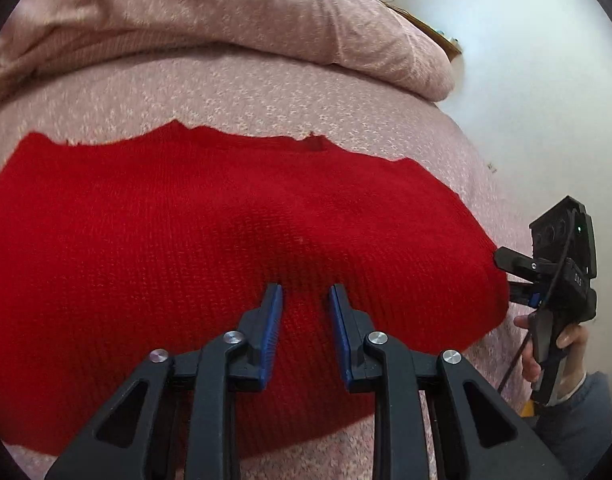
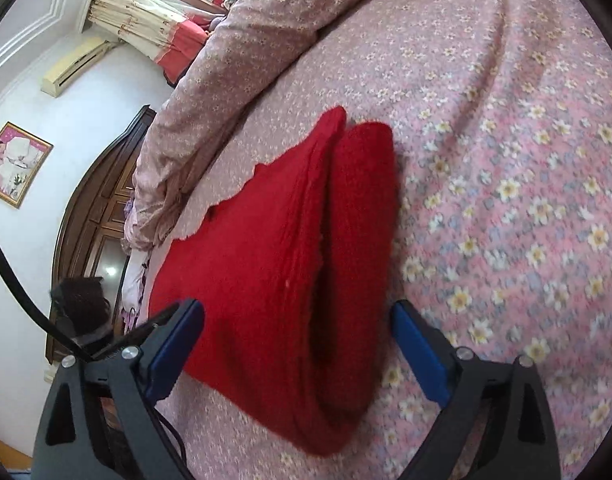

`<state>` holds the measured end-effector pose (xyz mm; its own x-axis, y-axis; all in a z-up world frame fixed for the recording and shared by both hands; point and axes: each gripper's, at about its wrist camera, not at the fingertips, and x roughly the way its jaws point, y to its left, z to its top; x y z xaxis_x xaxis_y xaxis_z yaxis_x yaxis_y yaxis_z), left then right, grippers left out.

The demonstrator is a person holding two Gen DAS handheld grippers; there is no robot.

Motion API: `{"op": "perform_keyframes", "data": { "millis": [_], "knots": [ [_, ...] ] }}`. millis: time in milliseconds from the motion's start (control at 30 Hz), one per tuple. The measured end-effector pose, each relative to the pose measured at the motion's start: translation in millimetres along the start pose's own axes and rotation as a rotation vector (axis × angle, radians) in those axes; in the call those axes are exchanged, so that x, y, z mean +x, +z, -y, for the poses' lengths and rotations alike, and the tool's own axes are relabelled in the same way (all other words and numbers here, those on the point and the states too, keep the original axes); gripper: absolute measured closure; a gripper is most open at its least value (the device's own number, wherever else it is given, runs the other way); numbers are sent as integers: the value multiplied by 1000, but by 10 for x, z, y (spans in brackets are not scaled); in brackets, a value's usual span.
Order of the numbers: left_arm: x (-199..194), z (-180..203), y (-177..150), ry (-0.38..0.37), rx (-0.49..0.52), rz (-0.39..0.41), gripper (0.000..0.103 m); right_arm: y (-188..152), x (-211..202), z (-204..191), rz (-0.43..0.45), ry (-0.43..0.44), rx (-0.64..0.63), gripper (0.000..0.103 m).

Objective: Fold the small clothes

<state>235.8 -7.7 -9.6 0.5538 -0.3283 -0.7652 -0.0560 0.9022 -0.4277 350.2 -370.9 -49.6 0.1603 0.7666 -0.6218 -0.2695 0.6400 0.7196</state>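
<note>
On the pink floral bedspread (image 2: 506,160), your left hand-held gripper (image 1: 306,294), part-open and empty, steadies the red knitted garment (image 1: 185,240) while your right hand-held gripper (image 2: 297,320) gapes wide, empty, astride its doubled edge.

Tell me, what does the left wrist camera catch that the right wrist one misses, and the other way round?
Only the left wrist view shows the right gripper from outside, at the sweater's edge, with the hand holding it. Only the right wrist view shows the curtain, the framed picture, the air conditioner and the sweater's folded layers. Both show the red sweater on the flowered bedspread, with the quilt heaped behind.
</note>
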Motion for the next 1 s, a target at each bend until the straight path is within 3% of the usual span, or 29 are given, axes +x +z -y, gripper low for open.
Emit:
{"op": "perform_keyframes", "data": {
  "millis": [67,167,200,267,333,400,433,500,567,633,700,833,900,1000],
  "knots": [
    [-35,-19,16,-12,-25,-4,87,35,47,-16,4,11,2,4],
    [-174,49,35,-21,-16,31,98,68,89,-24,2,29,15,4],
    [-218,88,53,-48,-8,44,103,68,98,-24,-5,34,14,4],
    [-240,143,72,-100,-10,49,103,63,107,-33,-11,35,2,4],
    [-150,179,70,-97,-8,31,103,59,117,-47,-17,35,-4,4],
    [46,127,58,-37,-17,-16,103,56,138,-59,-18,33,-10,4],
    [187,28,14,-61,-58,-45,103,55,155,-72,-18,32,-15,6],
    [194,-102,-36,-135,-115,-14,103,68,197,-96,-9,46,-4,16],
    [177,-171,-34,-175,-142,-23,103,58,269,-81,-14,132,32,27],
    [165,-222,-32,-203,-150,-29,103,43,339,-107,-33,130,26,43],
    [157,-232,-36,-208,-151,-28,103,54,355,-91,-41,108,41,50],
    [121,-160,-6,-179,-141,-33,103,81,299,124,-17,187,178,76],
    [62,-117,35,-164,-138,-33,103,71,310,158,-12,179,196,78],
    [-6,-17,66,-101,-70,-2,103,89,311,4,4,118,126,79]
  ]
}}
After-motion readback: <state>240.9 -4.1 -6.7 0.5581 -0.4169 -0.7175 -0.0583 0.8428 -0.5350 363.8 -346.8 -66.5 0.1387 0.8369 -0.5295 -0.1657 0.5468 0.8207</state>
